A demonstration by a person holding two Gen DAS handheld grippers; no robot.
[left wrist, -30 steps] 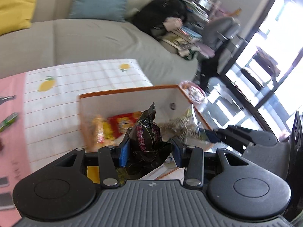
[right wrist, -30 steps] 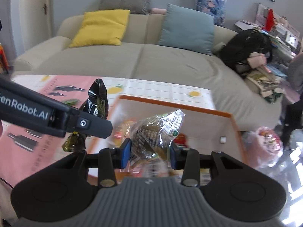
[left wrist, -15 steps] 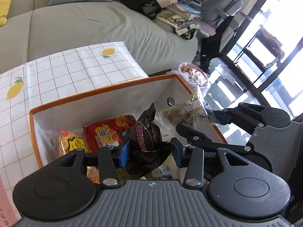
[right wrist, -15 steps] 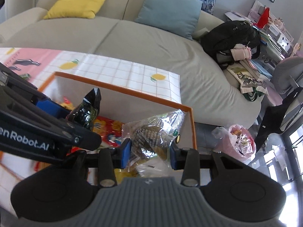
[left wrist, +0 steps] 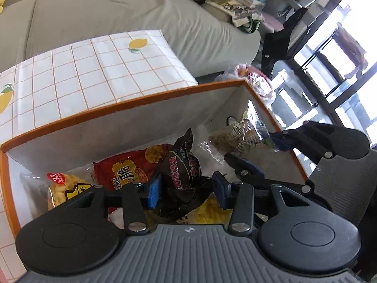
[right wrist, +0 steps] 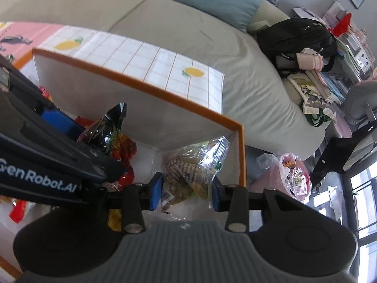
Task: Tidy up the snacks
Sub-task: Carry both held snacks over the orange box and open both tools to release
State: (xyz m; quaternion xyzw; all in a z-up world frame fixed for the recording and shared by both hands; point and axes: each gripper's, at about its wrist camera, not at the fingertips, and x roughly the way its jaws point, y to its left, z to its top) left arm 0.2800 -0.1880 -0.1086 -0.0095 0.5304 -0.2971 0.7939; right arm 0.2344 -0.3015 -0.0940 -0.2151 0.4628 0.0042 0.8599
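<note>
Left gripper (left wrist: 186,189): down inside the orange-rimmed box (left wrist: 132,105), blue pads clamped on a dark snack packet (left wrist: 181,169) with pink print; the packet's crimped top sticks up between the fingers.
Right gripper (right wrist: 183,192): also in the box, at its far right corner, pads pinching a clear crinkly snack bag (right wrist: 193,167) with brownish contents.
Box: white inside, orange edge, sitting on the checked lemon-print tablecloth (left wrist: 82,75) at the table's edge nearest the sofa (left wrist: 106,11).
Already in the box: a red chip bag (left wrist: 129,167) just left of the dark packet, and a clear bag of yellow puffs (left wrist: 63,188) towards the left wall; more yellow snacks lie under the left gripper's fingers.
Spacing: the two held snacks sit near each other, dark one left, clear one right, not touching as far as the views show.
Beyond the table: a black backpack (right wrist: 299,40) on the sofa, a pink plastic bag (right wrist: 292,174) on the floor.
</note>
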